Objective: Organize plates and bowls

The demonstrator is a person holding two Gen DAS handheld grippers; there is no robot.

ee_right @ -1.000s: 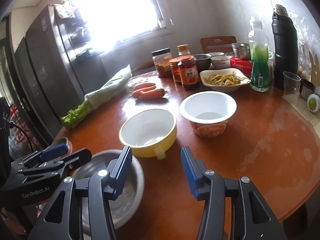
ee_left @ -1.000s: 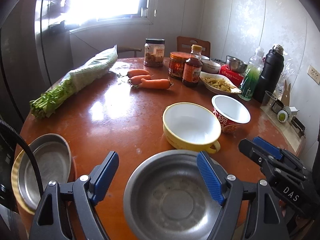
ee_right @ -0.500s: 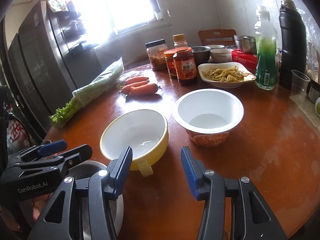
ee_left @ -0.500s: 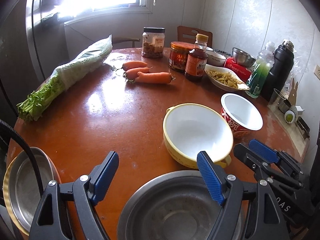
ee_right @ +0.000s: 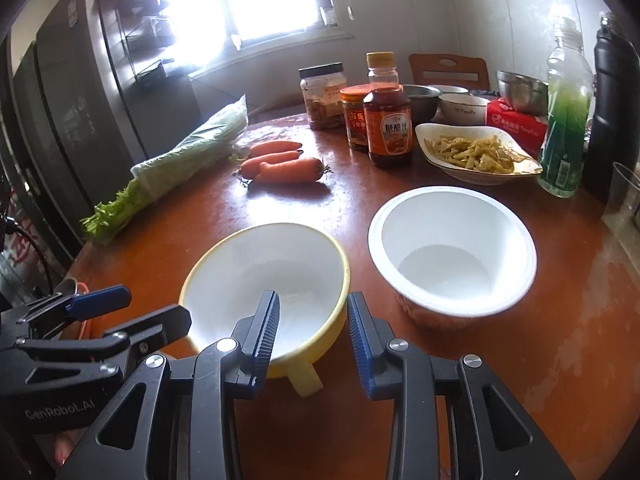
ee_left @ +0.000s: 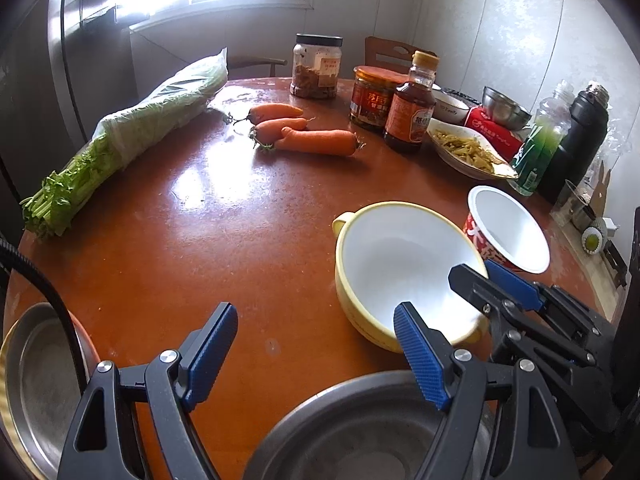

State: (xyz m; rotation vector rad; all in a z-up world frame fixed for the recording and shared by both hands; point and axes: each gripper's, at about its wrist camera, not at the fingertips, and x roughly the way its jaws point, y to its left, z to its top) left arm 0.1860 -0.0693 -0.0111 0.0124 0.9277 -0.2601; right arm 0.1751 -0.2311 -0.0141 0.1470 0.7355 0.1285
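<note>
A bright window lights pale walls behind a wooden chair.

Left gripper jaws wide, empty; right gripper jaws closing.

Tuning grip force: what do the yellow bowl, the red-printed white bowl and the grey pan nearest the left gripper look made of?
Yellow bowl: glossy white inside, yellow outside, thick rim, moulded handle; probably ceramic or enamel.
Red-printed white bowl: thin matte wall, rolled lip, printed side; likely disposable paper or foam.
Grey pan: dull scuffed grey with soft reflections; looks like steel.
</note>
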